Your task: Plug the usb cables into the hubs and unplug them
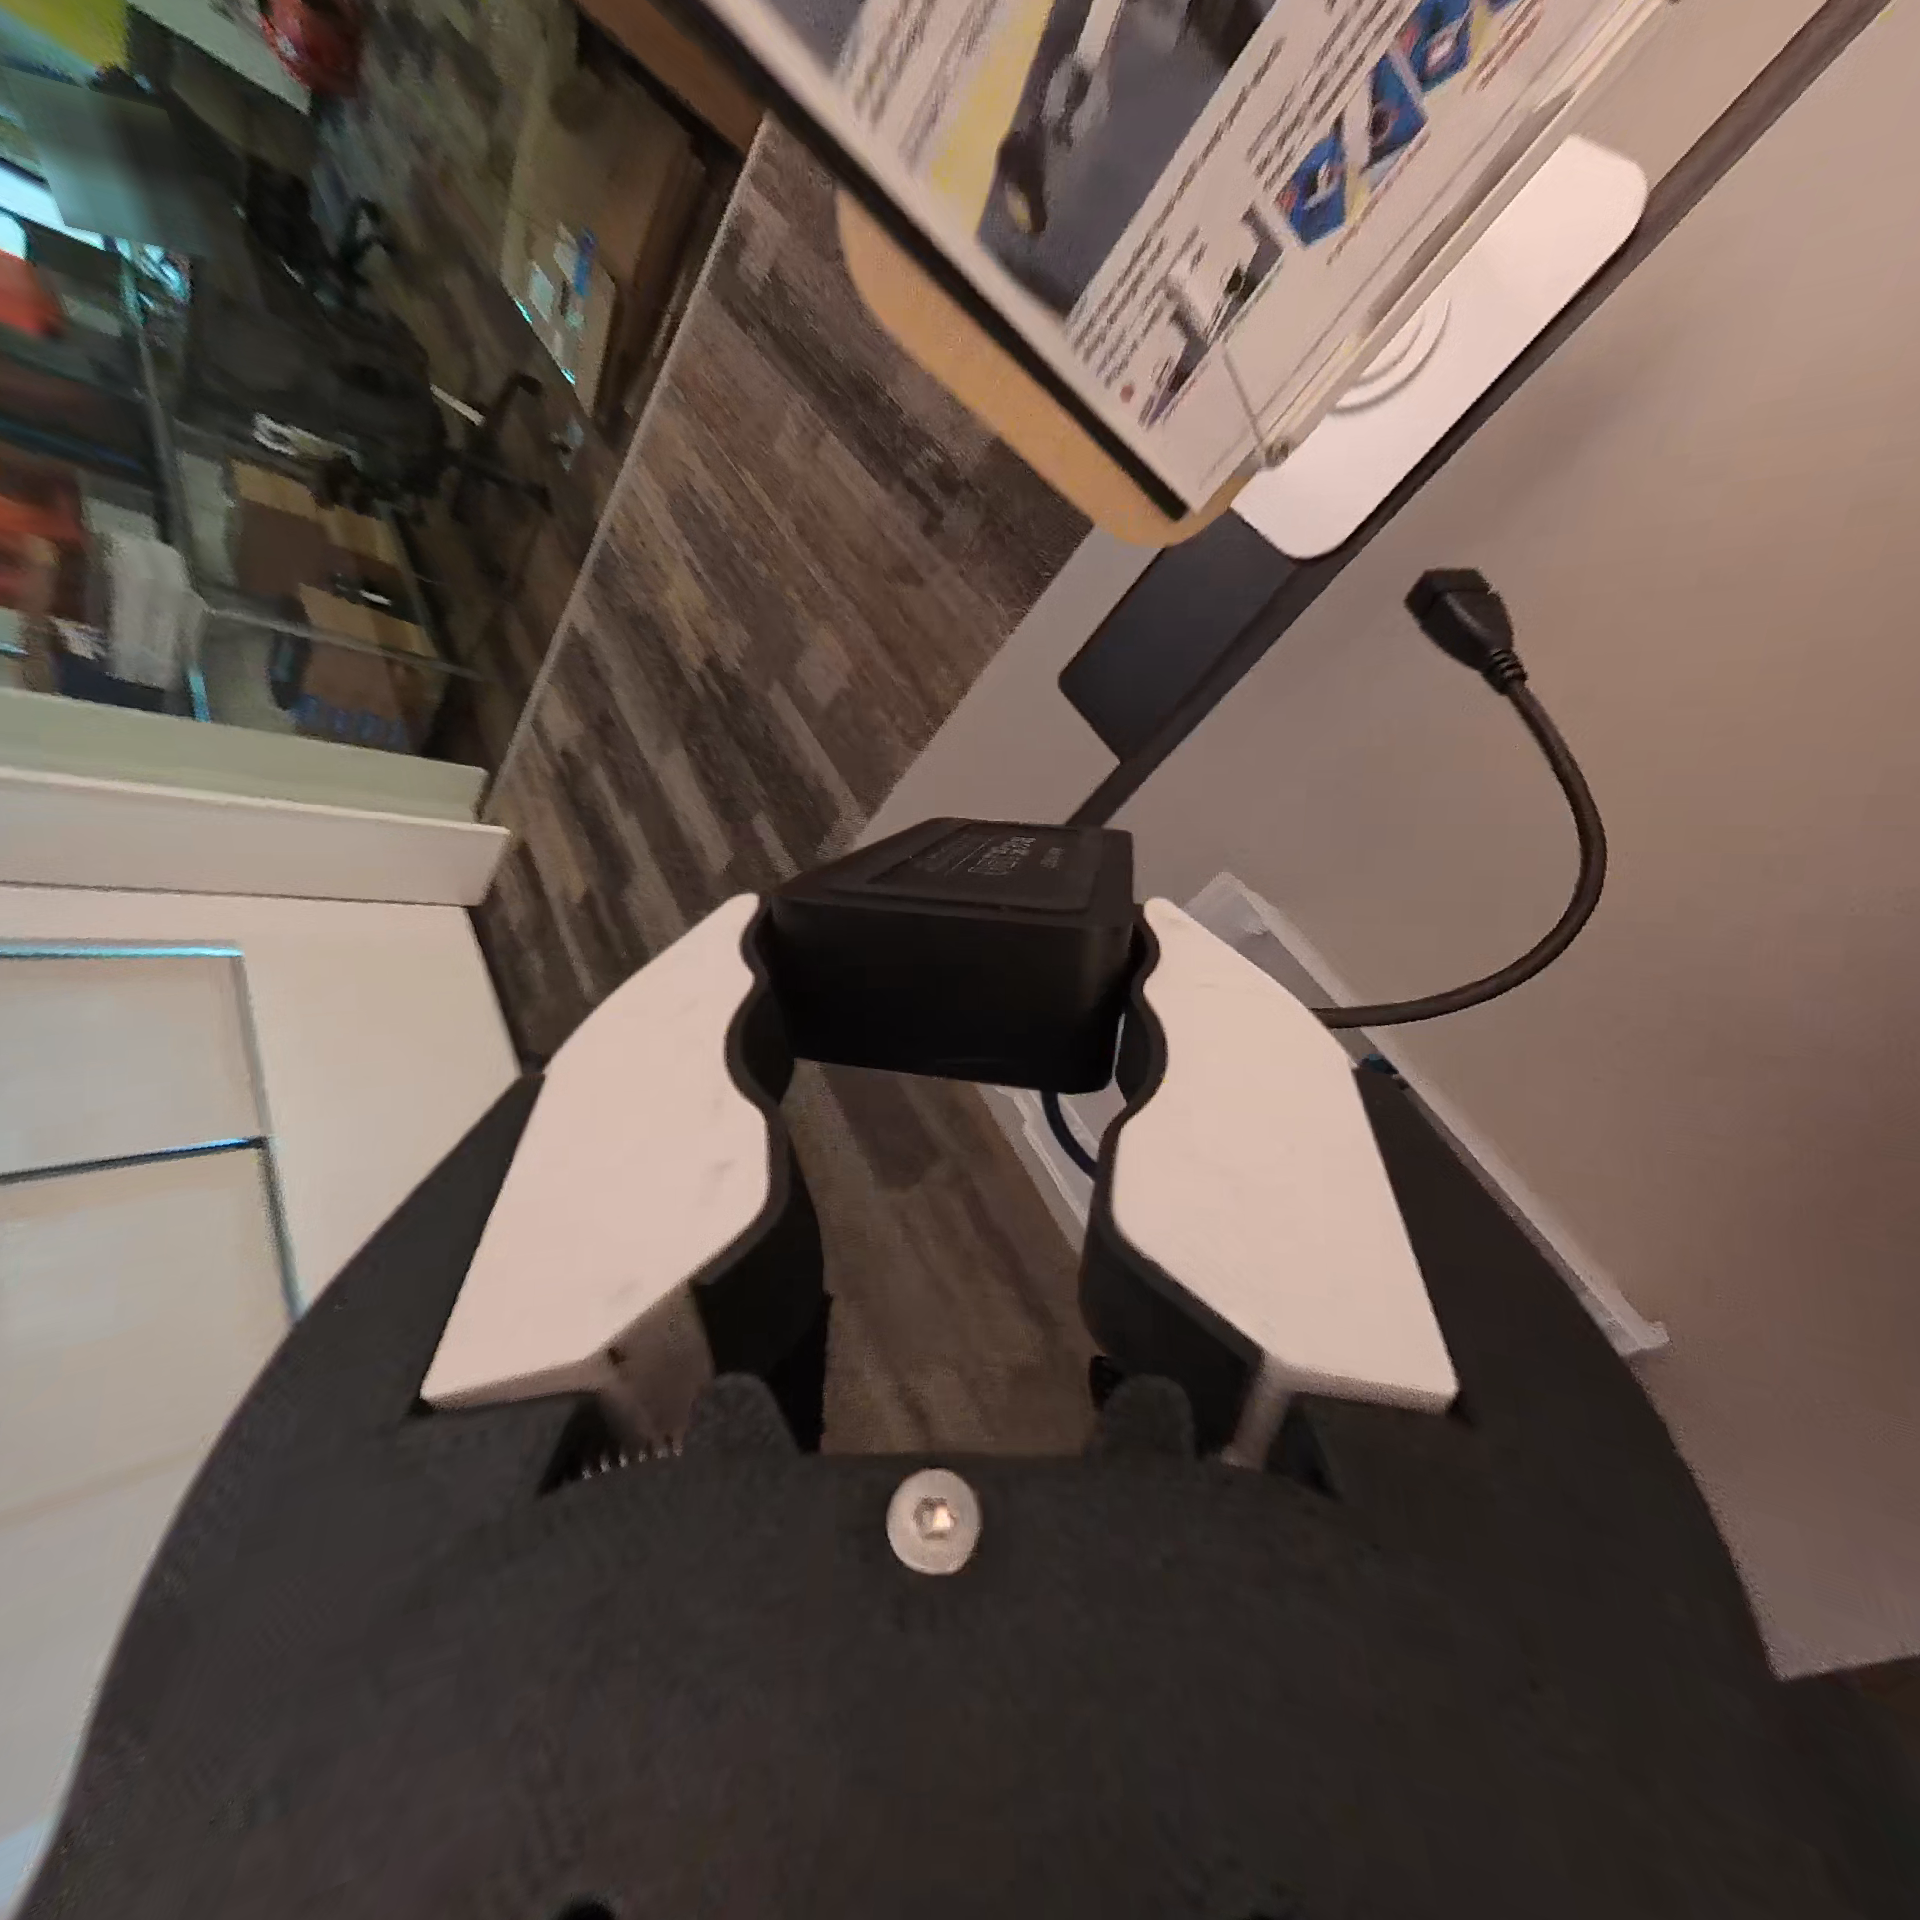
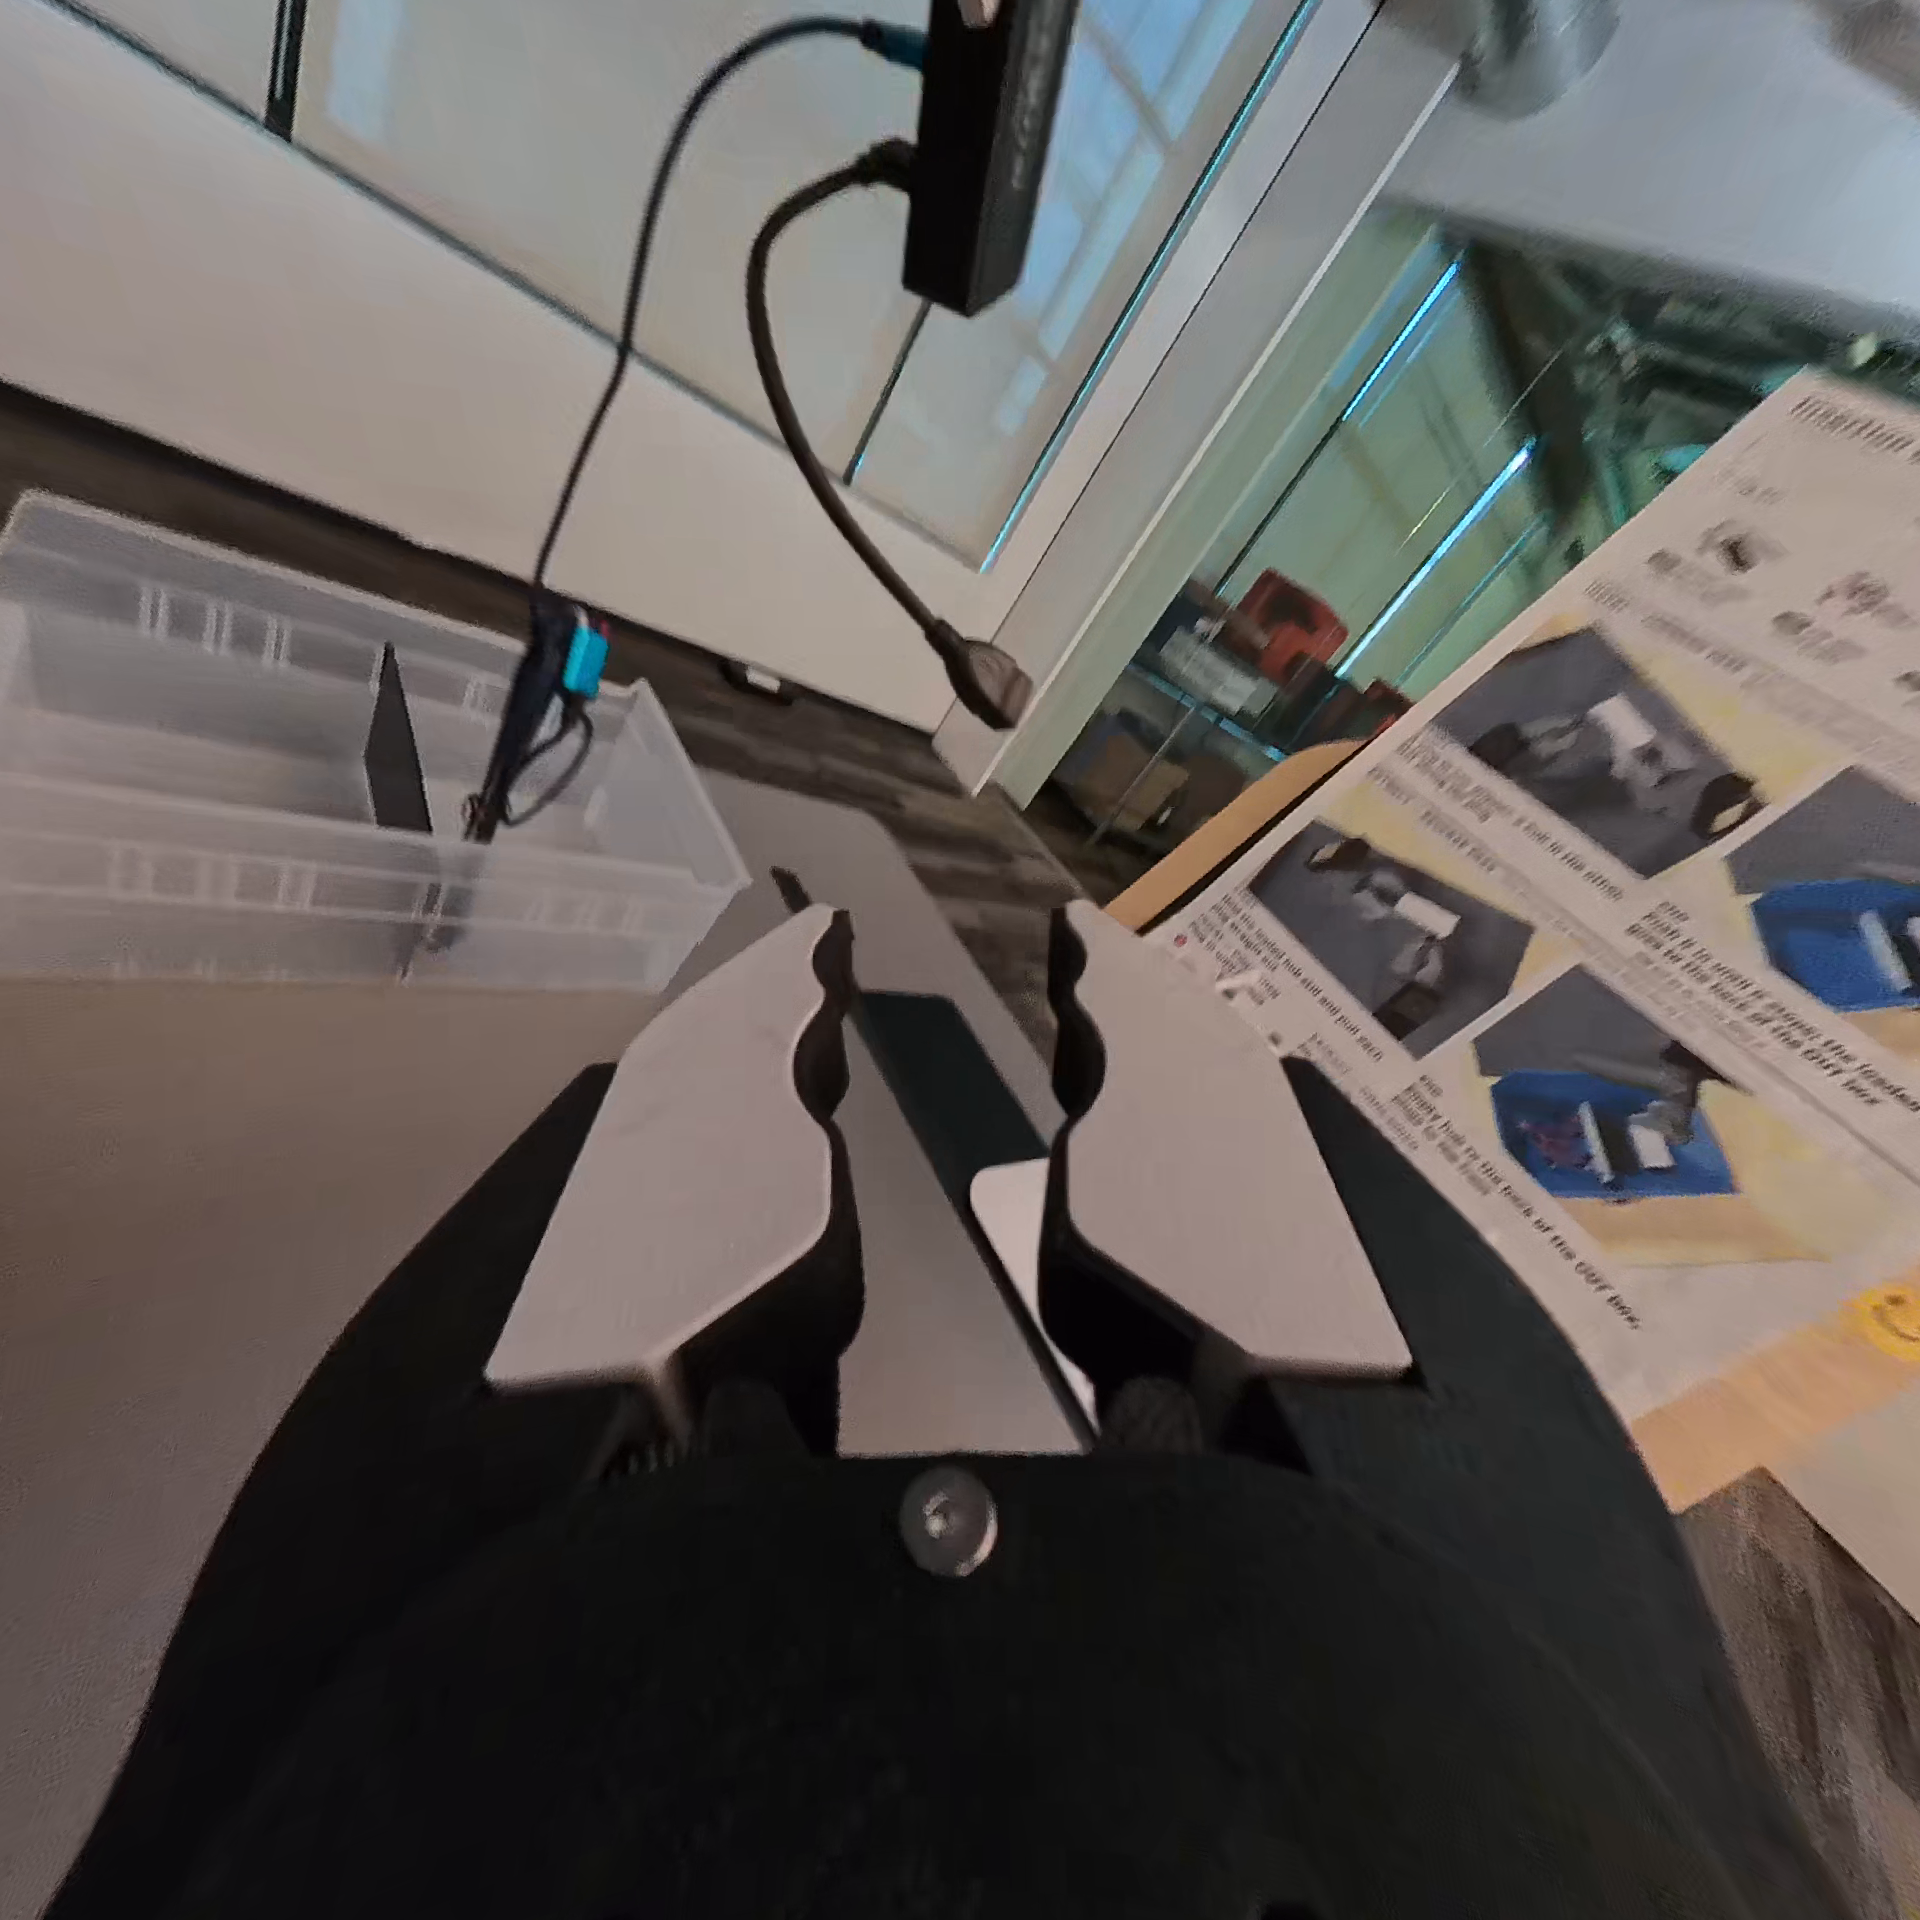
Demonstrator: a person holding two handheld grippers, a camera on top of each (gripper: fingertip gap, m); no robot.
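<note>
Your left gripper (image 1: 948,966) is clenching a black hub (image 1: 951,971) between its white fingers (image 1: 644,1122), holding it up in the air beside the grey table (image 1: 1662,935). A short black cable (image 1: 1558,862) is curving out from the hub, its plug (image 1: 1455,613) hanging free. Your right gripper (image 2: 948,966) is hovering over the table with its fingers released and nothing between them. Ahead of it, the same hub (image 2: 987,156) is dangling its two cables, the thinner one (image 2: 582,468) trailing down into a clear plastic bin (image 2: 260,727). Printed sheets (image 2: 1558,935) are lying to the right.

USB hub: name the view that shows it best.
The right wrist view: the USB hub hangs lengthwise with two cables plugged into its side. The left wrist view shows it end-on, clamped by the left gripper, its ports hidden.
</note>
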